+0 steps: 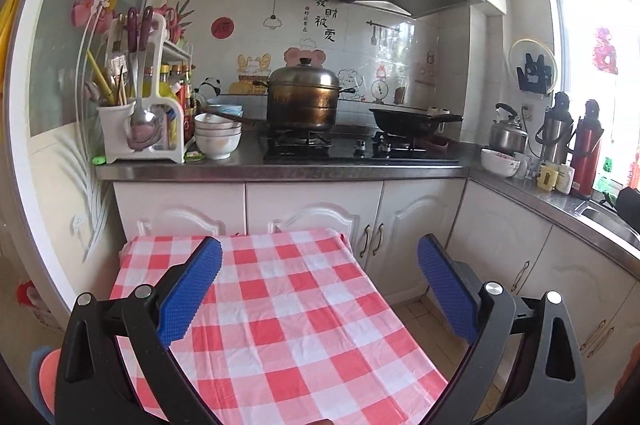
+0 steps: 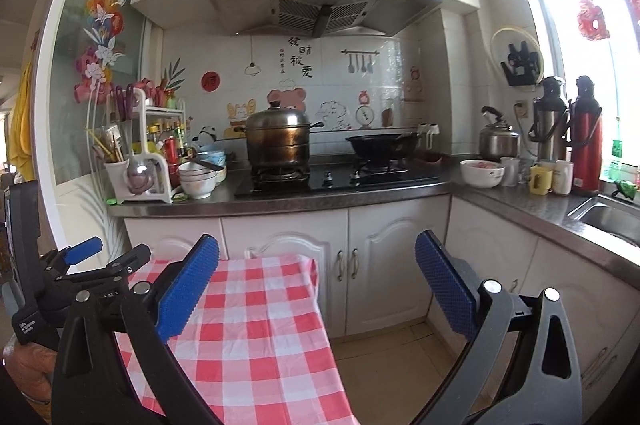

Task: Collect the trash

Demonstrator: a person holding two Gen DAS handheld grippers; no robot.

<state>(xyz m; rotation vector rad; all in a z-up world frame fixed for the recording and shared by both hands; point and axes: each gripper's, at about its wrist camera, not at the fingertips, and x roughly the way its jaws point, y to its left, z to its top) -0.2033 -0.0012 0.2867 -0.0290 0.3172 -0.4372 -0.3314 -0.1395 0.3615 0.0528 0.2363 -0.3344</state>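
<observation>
My left gripper (image 1: 320,251) hangs open over a table covered by a red-and-white checked cloth (image 1: 280,305), with nothing between its blue pads (image 1: 192,297). My right gripper (image 2: 318,245) is open too, over the table's right edge and the tiled floor (image 2: 384,365). The cloth (image 2: 260,325) lies under its left finger. In the right wrist view the left gripper (image 2: 110,255) shows at the far left, held by a hand. Two small green scraps (image 1: 99,159) (image 1: 195,155) lie on the counter by the utensil rack; I cannot tell what they are.
Behind the table runs a dark counter (image 1: 280,167) with a utensil rack (image 1: 140,113), stacked bowls (image 1: 218,137), a steel pot (image 1: 304,101) and a wok (image 1: 412,123) on the stove. Kettle, flasks, cups and a sink (image 2: 608,217) fill the right side. White cabinet doors (image 2: 380,265) stand below.
</observation>
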